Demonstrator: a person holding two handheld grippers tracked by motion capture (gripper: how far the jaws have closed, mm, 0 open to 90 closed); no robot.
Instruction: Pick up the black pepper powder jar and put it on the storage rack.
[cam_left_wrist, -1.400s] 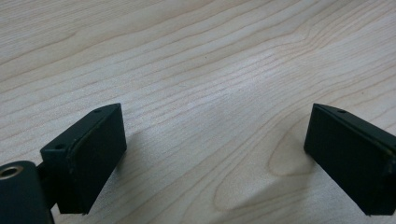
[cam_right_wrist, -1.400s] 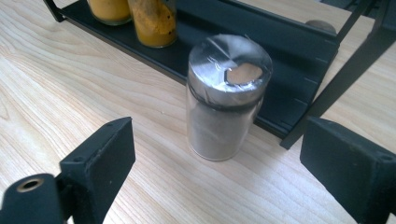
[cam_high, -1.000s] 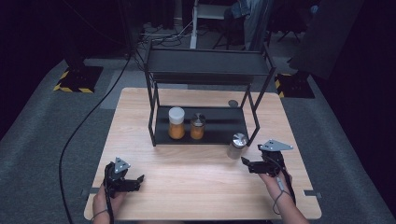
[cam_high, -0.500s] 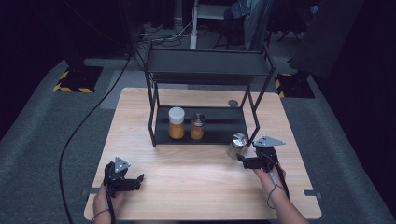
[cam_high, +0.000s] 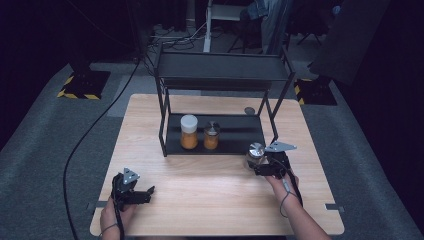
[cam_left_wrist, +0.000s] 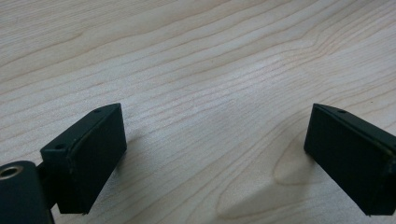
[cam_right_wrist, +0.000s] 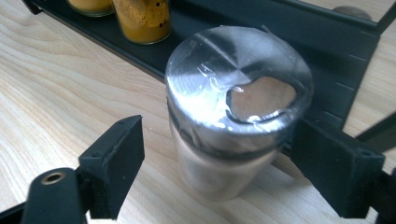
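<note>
A small glass jar with a shiny silver lid (cam_high: 255, 151) (cam_right_wrist: 233, 112) stands on the wooden table (cam_high: 210, 195), just in front of the black rack's right end. My right gripper (cam_high: 256, 165) (cam_right_wrist: 217, 140) reaches it from the near right. Its jaws have just been closing with the jar between them. The left pad (cam_right_wrist: 116, 168) still stands clear of the glass and the right pad (cam_right_wrist: 327, 163) is close beside it. My left gripper (cam_high: 146, 193) (cam_left_wrist: 215, 126) rests open near the table's front left, with bare wood between its jaws.
A black two-tier rack (cam_high: 220, 75) stands at the table's middle back. Its lower shelf holds a white-lidded jar of orange powder (cam_high: 189, 132) and a smaller silver-lidded one (cam_high: 211, 136). A small round disc (cam_high: 249, 110) lies behind the rack. A cable (cam_high: 85, 140) trails off the left.
My right gripper has moved left and away from the person, up to the silver-lidded jar, and now straddles it. The left gripper has kept still.
</note>
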